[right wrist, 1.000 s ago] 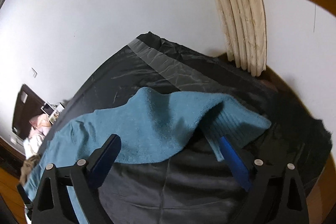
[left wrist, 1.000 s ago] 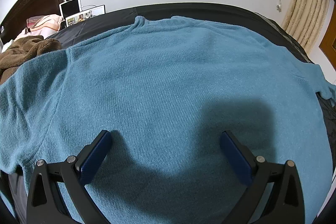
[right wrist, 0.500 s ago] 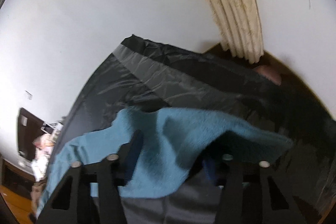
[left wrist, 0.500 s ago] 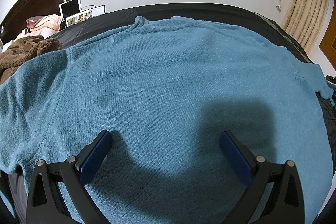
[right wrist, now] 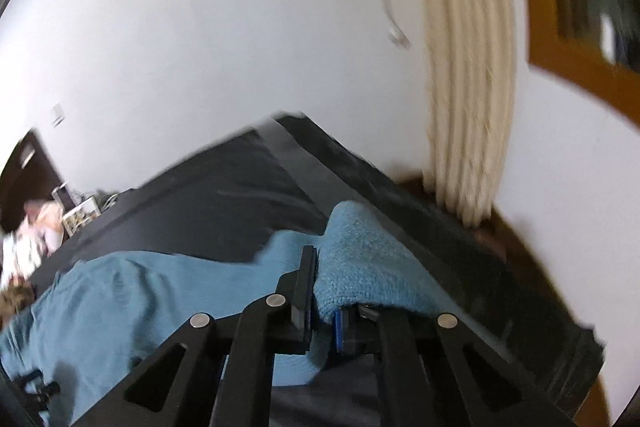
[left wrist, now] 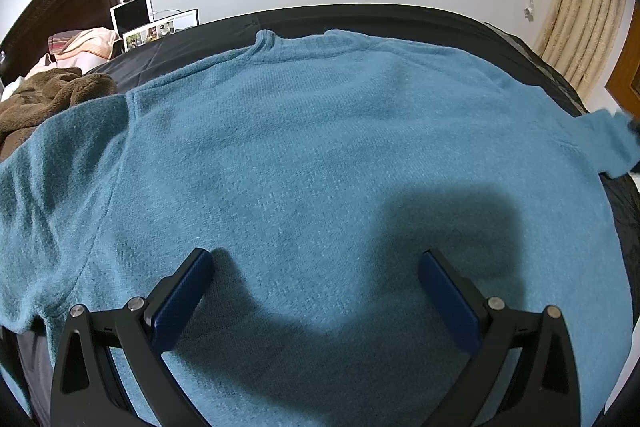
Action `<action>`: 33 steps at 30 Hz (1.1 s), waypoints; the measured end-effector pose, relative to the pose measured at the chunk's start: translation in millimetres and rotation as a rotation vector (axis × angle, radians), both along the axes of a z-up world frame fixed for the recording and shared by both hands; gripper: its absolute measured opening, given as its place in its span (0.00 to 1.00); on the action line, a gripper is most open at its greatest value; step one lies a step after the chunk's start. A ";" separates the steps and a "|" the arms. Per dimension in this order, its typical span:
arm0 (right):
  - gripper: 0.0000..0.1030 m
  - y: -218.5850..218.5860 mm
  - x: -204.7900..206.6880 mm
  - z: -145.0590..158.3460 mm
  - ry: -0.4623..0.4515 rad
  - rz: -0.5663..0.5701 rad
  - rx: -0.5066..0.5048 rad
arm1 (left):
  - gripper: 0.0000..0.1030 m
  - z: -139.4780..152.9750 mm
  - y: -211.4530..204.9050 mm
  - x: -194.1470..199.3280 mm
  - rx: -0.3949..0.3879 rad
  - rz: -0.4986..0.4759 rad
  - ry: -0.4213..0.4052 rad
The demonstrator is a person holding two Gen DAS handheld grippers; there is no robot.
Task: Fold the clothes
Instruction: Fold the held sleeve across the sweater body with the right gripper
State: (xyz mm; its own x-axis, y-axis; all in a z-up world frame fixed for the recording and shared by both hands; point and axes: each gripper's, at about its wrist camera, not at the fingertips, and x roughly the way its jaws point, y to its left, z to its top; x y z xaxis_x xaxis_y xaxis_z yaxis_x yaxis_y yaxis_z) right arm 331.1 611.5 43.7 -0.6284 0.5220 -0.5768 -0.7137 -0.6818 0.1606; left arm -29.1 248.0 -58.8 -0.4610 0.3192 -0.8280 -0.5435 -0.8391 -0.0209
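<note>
We keep the right gripper (right wrist: 320, 303), whose jaws have just closed on the sleeve cuff (right wrist: 360, 267), clamped firmly and carry the sleeve over the sweater (left wrist: 320, 155) body. The left gripper (left wrist: 316, 291) hovers above it, jaws apart. The sweater lies flat on the bed (left wrist: 360, 17), collar toward the wall, sleeves spread sideways.

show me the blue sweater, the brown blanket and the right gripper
blue sweater (left wrist: 320, 155), left wrist view, middle of its body
brown blanket (left wrist: 52, 95), left wrist view, its bunched top
right gripper (right wrist: 322, 291), right wrist view, between its fingertips, on the pinched sleeve
</note>
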 end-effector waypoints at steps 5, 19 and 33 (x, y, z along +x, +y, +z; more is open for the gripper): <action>0.08 -68.2 -41.4 37.0 0.019 0.173 0.158 | 1.00 3.1 -13.1 -9.0 0.033 0.046 -0.023; 0.08 -282.4 -161.1 13.1 -0.141 0.689 0.488 | 1.00 22.0 -60.4 -27.6 0.248 0.142 -0.124; 0.19 -343.6 -180.4 -77.1 -0.360 0.967 0.495 | 1.00 22.3 -74.6 -34.5 0.303 0.172 -0.169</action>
